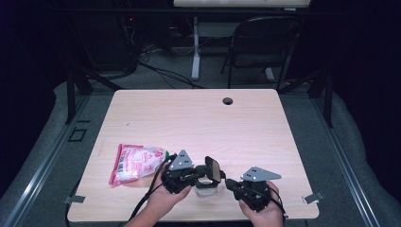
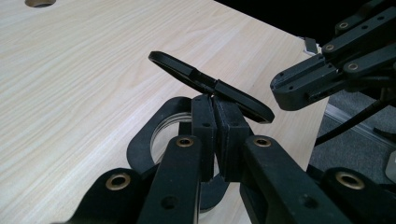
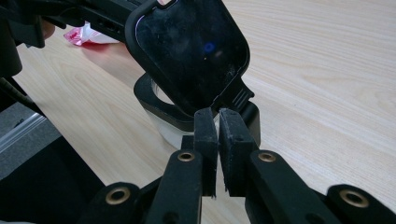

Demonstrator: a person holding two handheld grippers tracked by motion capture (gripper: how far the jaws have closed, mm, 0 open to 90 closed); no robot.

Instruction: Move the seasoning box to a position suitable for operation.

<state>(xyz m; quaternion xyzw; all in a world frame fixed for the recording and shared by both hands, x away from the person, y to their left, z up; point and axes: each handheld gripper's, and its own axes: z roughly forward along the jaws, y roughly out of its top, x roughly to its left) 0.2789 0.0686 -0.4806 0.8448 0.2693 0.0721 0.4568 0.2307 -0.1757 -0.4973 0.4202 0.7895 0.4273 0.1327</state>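
A small clear jar (image 1: pixel 206 186) with a black collar (image 2: pixel 140 140) stands near the table's front edge. Above it a flat black lid (image 1: pixel 213 169) is tilted up on edge between both grippers. My left gripper (image 2: pixel 215 100) is shut, its pads pinching the lid's (image 2: pixel 187 72) near edge. My right gripper (image 3: pixel 218 114) comes from the other side with its jaws almost together, nipping the ridged tab at the lid's (image 3: pixel 187 51) lower end; the jar (image 3: pixel 168 130) sits just behind. From the left gripper view, the right gripper (image 2: pixel 280 91) meets the lid's far tip.
A pink and white snack bag (image 1: pixel 137 162) lies on the table (image 1: pixel 198 123) left of my left hand. A cable hole (image 1: pixel 228 100) sits near the far edge. A folding chair (image 1: pixel 262 42) stands on the floor beyond the table.
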